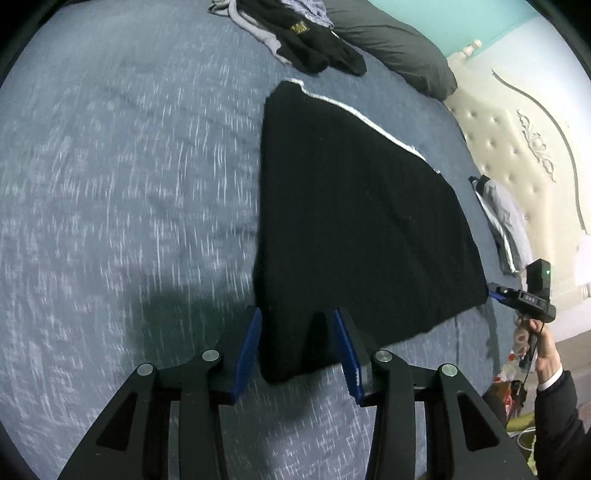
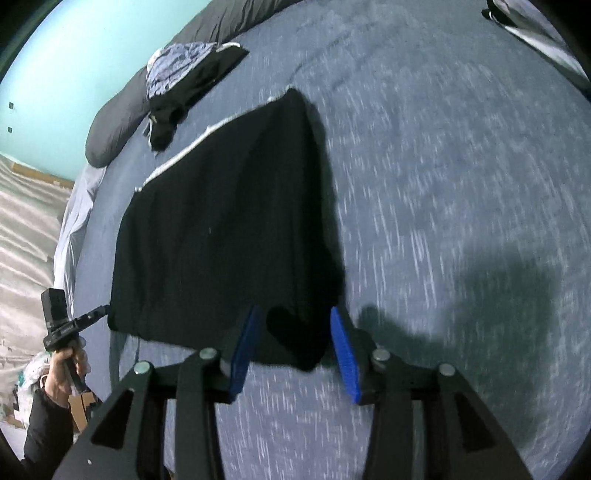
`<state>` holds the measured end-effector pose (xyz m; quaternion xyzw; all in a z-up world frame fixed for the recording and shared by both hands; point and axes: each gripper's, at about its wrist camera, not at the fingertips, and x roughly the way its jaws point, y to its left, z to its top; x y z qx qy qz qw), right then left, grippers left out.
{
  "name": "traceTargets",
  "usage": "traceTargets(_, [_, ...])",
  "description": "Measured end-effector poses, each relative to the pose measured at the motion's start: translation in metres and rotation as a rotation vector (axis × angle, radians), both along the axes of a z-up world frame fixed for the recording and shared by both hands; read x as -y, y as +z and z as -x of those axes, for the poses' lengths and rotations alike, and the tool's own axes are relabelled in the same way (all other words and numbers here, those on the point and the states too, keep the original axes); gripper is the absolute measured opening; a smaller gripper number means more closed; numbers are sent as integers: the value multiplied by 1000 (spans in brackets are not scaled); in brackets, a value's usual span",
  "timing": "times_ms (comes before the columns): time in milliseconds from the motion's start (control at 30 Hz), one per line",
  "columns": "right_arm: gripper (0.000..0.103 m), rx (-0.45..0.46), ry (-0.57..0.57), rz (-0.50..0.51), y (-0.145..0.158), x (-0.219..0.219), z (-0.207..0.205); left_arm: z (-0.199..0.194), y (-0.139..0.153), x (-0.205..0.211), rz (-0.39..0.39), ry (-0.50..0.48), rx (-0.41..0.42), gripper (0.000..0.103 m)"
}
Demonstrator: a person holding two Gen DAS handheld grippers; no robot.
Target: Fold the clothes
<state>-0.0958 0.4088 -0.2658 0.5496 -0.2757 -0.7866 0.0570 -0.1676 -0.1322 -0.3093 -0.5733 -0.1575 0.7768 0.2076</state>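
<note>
1. The black garment lies spread flat on the blue-grey bed, a thin white trim running along its far edge; in the right wrist view the same black garment sits out in the open middle of the bed.
2. The left gripper has its jaws wide apart, with one near corner of the garment lying between the blue pads and not pinched.
3. The right gripper likewise shows its jaws wide, the garment's other near corner lying loose between its blue pads.
4. In the left wrist view the right gripper reaches the garment's corner; whether it touches the cloth I cannot tell.
5. A pile of dark and grey clothes lies near the bed's far edge, beside a dark grey pillow.
6. A folded grey garment with a pale stripe rests at the bed's edge next to the cream tufted headboard.
7. Both views are streaked with motion blur across the bedcover.
</note>
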Motion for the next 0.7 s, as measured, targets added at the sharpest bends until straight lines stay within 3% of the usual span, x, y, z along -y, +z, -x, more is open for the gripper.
traceTargets(100, [41, 6, 5, 22, -7, 4, -6, -7, -6, -4, 3, -18, 7, 43])
traceTargets(167, [28, -2, -3, 37, -8, 3, -8, -7, -10, -5, 6, -23, 12, 42])
traceTargets(233, [17, -19, -7, 37, -6, 2, -8, -8, -14, -6, 15, -21, 13, 29])
traceTargets(333, [10, -45, -11, 37, -4, 1, -8, -7, -17, 0, 1, -5, 19, 10])
traceTargets(533, [7, -70, -5, 11, 3, -4, -9, -9, -10, 4, 15, -12, 3, 7])
traceTargets(700, [7, -47, -26, -4, -9, -8, -10, -7, -20, 6, 22, -5, 28, 7])
